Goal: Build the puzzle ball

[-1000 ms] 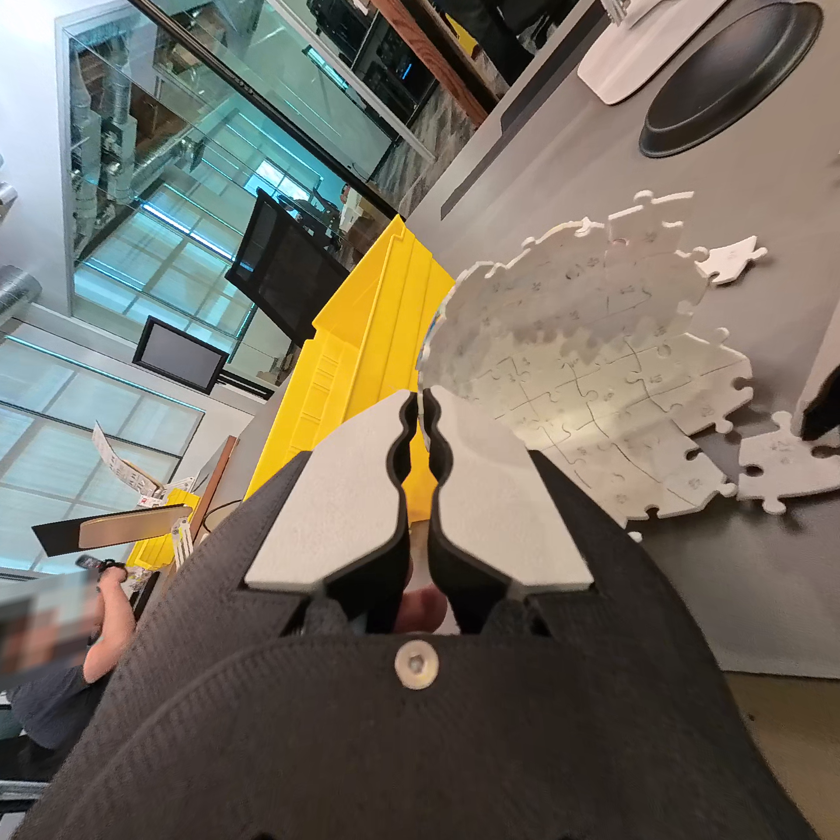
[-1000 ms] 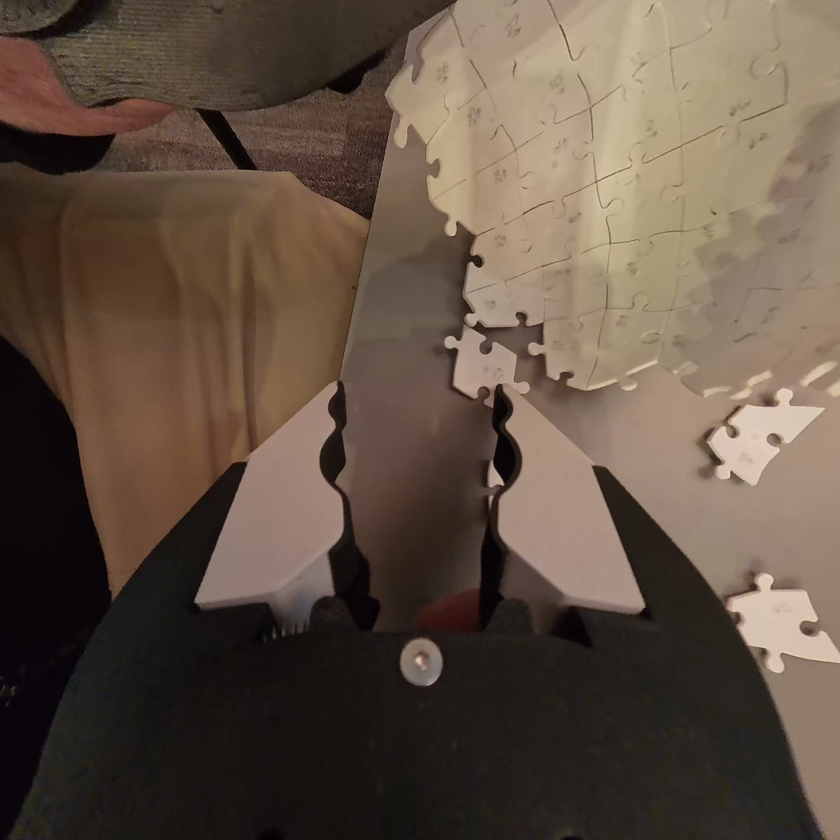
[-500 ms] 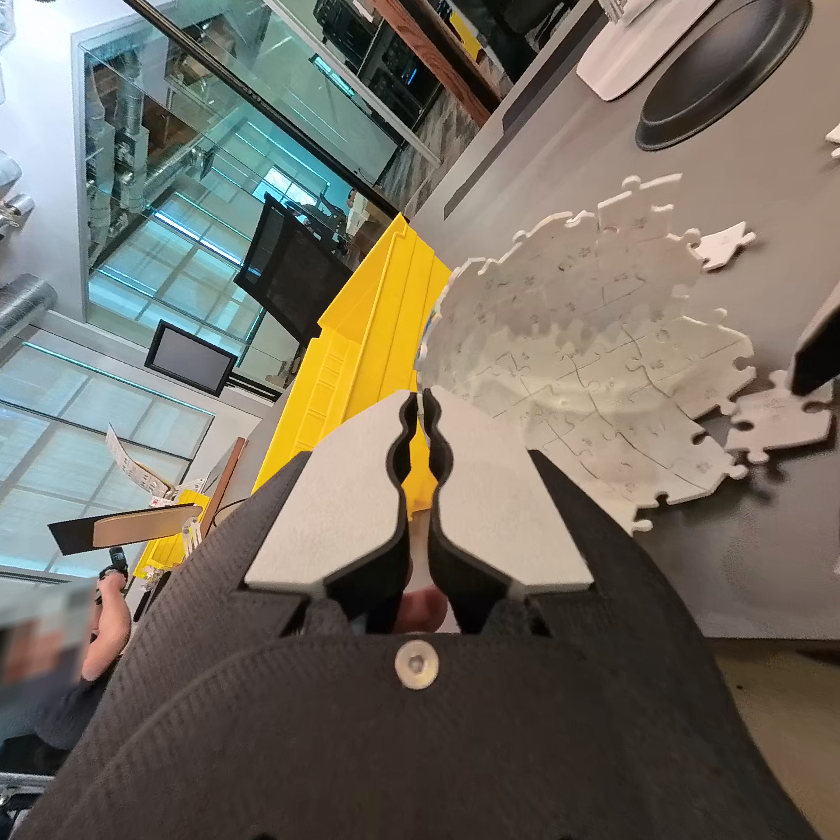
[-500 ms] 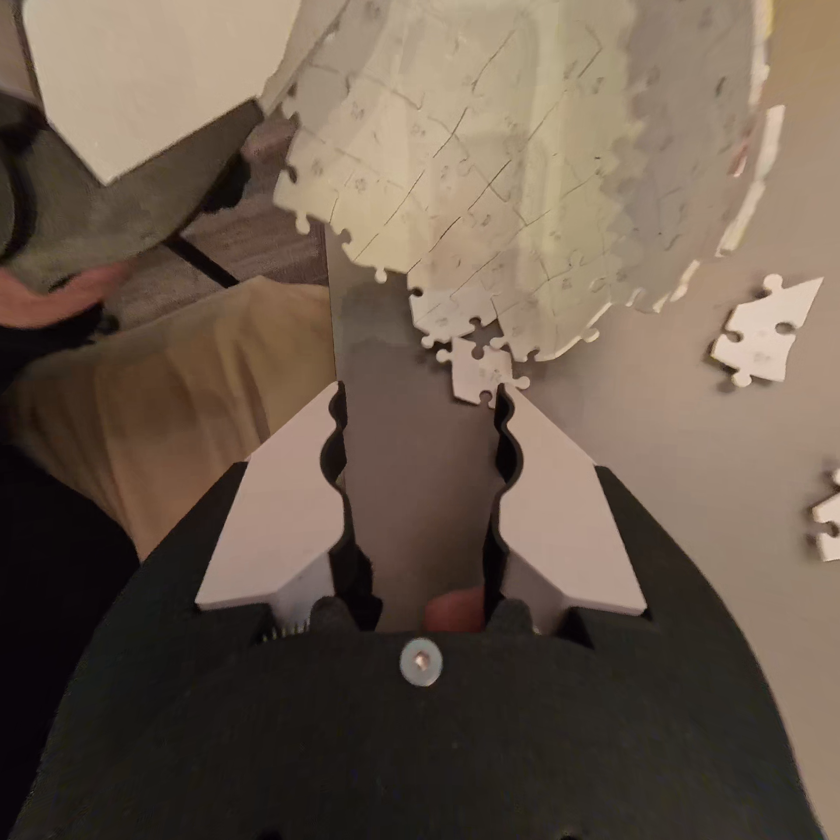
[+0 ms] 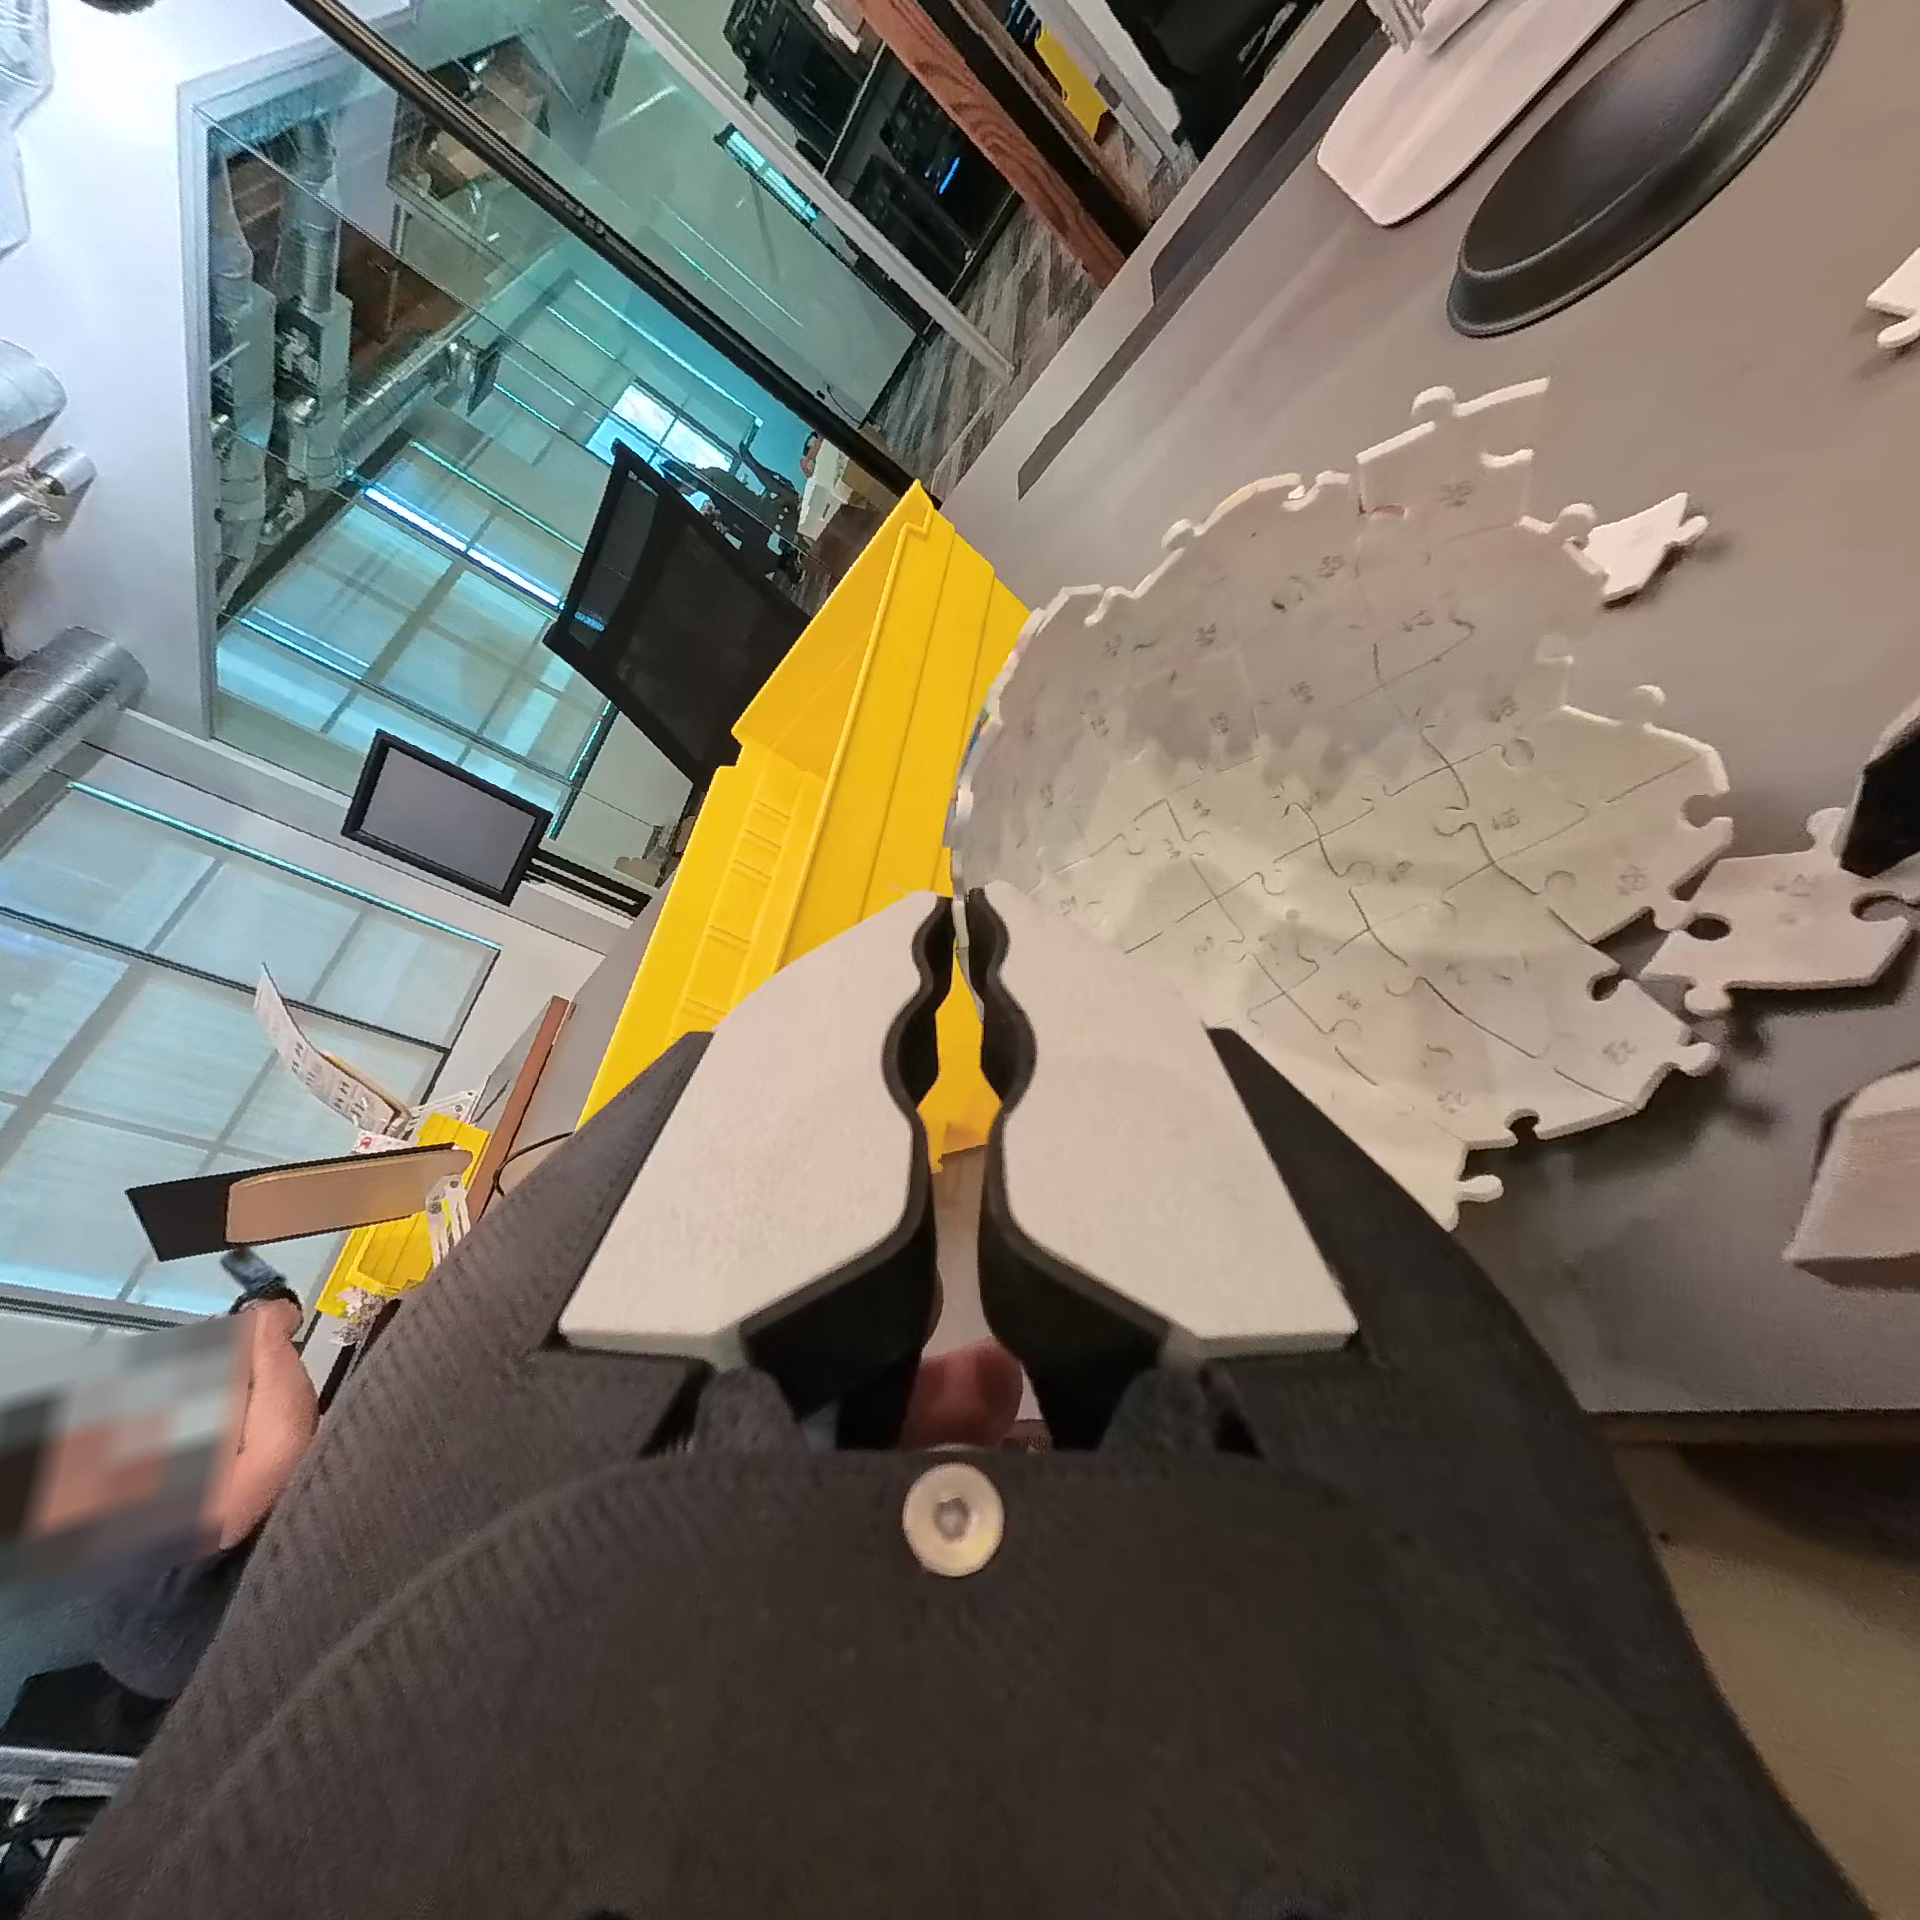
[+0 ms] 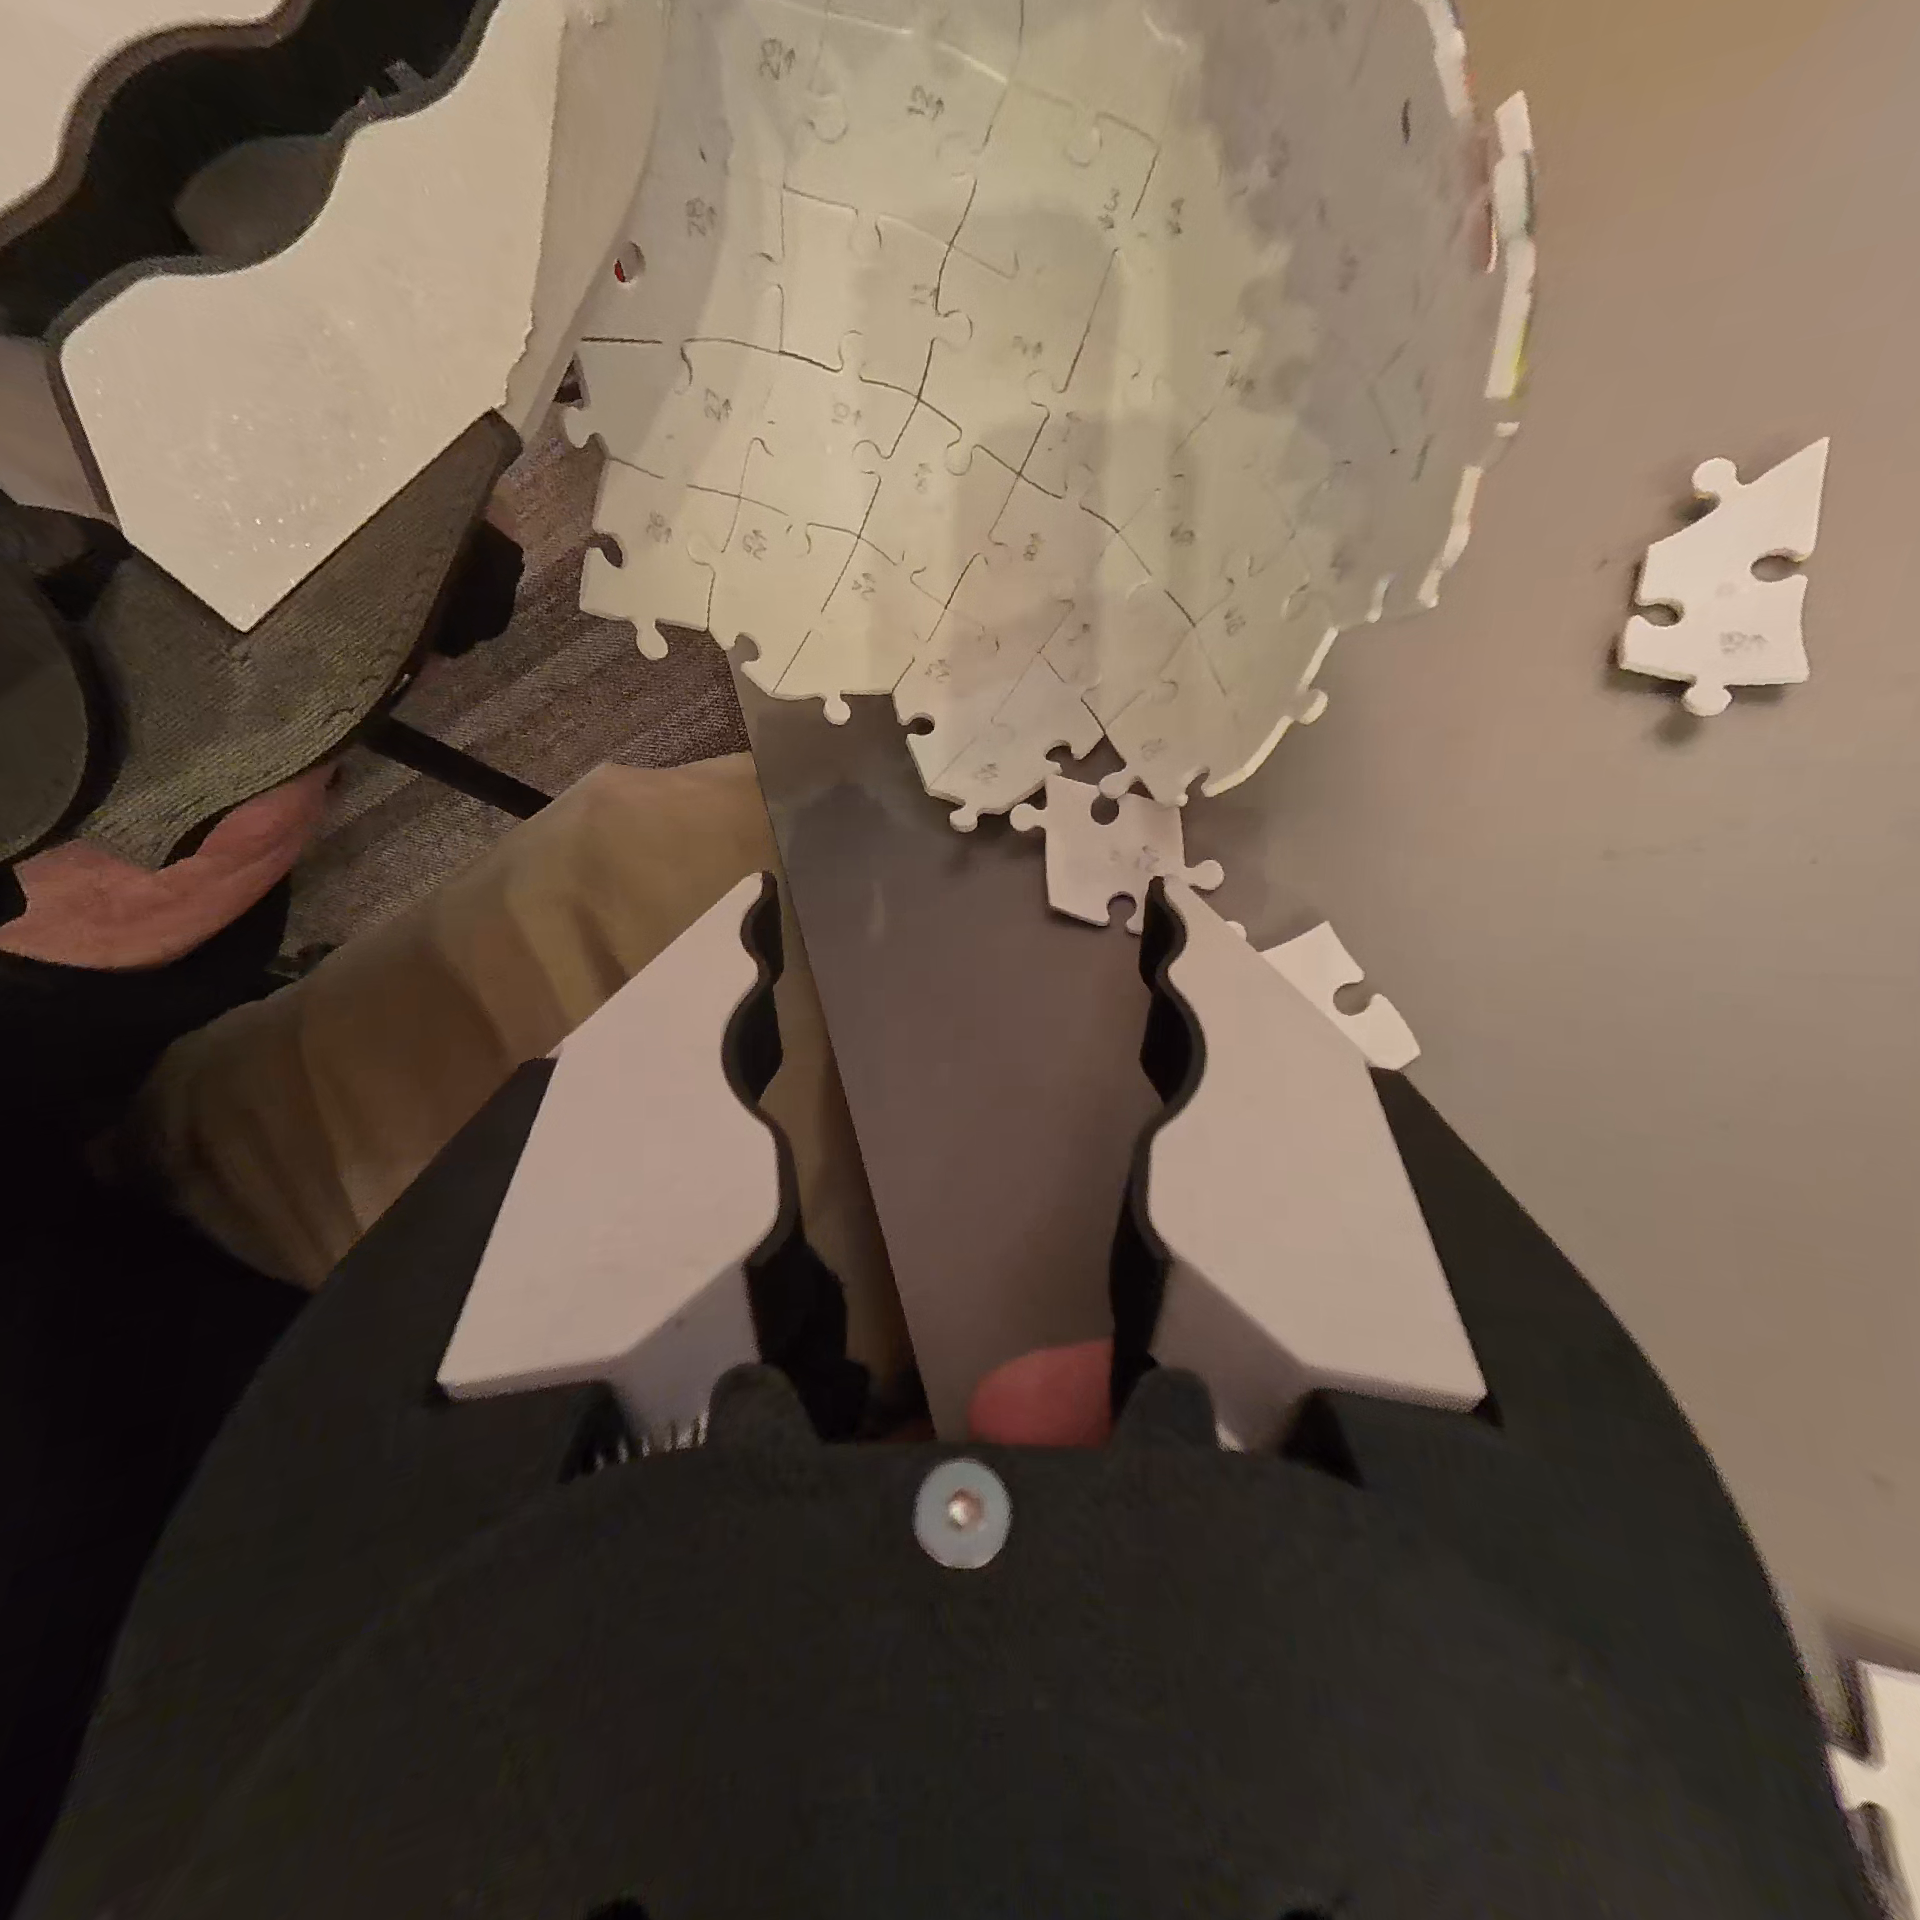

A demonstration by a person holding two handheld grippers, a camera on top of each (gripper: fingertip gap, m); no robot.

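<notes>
Puzzle ball (image 5: 1340, 821), white half-shell, rim pinched by left tool (image 5: 958, 914); right tool (image 6: 961, 904) spread.

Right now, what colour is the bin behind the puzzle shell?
Bright yellow bin, behind the white puzzle shell; left wrist view shows it best.

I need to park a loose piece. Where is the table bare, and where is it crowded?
Bare grey table lies right of the right gripper, between the upper loose piece and the pieces at the lower right corner. It is crowded just ahead of the fingers: one loose piece lies at the half-built shell, another beside it.
</notes>
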